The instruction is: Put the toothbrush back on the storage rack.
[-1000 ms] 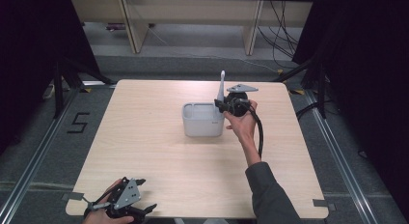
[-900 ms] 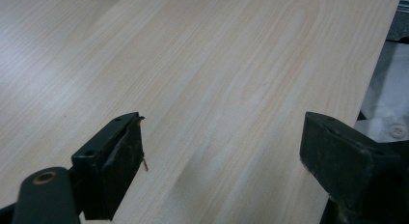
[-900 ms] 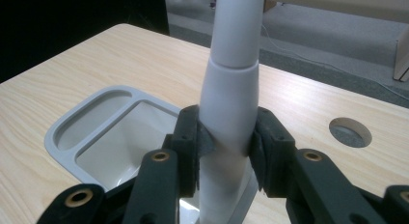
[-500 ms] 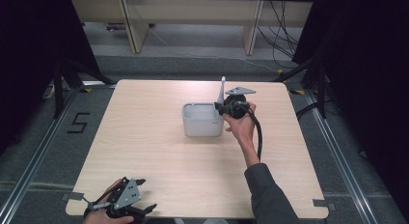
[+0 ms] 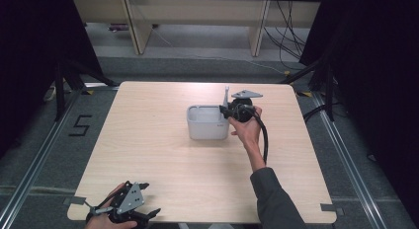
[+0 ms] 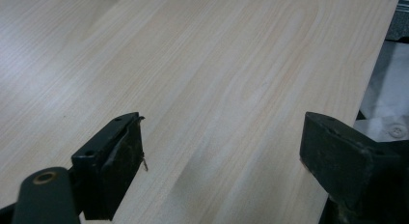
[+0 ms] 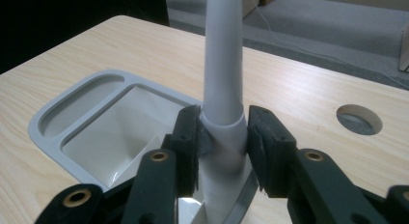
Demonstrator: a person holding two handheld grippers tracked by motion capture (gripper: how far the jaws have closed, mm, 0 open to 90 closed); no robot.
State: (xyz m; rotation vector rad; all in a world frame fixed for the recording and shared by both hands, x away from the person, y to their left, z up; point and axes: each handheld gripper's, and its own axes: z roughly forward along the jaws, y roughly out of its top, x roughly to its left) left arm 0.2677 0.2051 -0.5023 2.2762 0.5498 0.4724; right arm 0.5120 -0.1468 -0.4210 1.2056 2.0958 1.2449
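The right gripper (image 7: 223, 137) is clamped on the thick lower part of a grey faucet (image 7: 222, 79): in the right gripper view both black pads press the collar just above the faucet's flared base, with the tube rising straight up between the jaws. In the high view the same gripper (image 5: 228, 112) sits at the right rim of a small grey sink basin (image 5: 207, 133), and the faucet (image 5: 227, 95) stands upright just beyond the basin's far right corner. Its long axis is vertical, while the gripper comes at it level from the right side, so the jaws cross the tube squarely. The base appears to sit at or just over the basin's rim; whether it is seated there I cannot tell.

The basin's inside (image 7: 140, 122) lies to the left of the jaws and below them, with a narrow soap ledge along its far wall. A round hole (image 7: 359, 119) in the wooden table (image 5: 158, 165) lies to the right.

The left gripper (image 5: 126, 209) rests at the near left edge of the table, well apart from the basin, jaws wide with nothing between them. The right hand is plainly the nearer one, and any setting or turning of the faucet likely falls to it.
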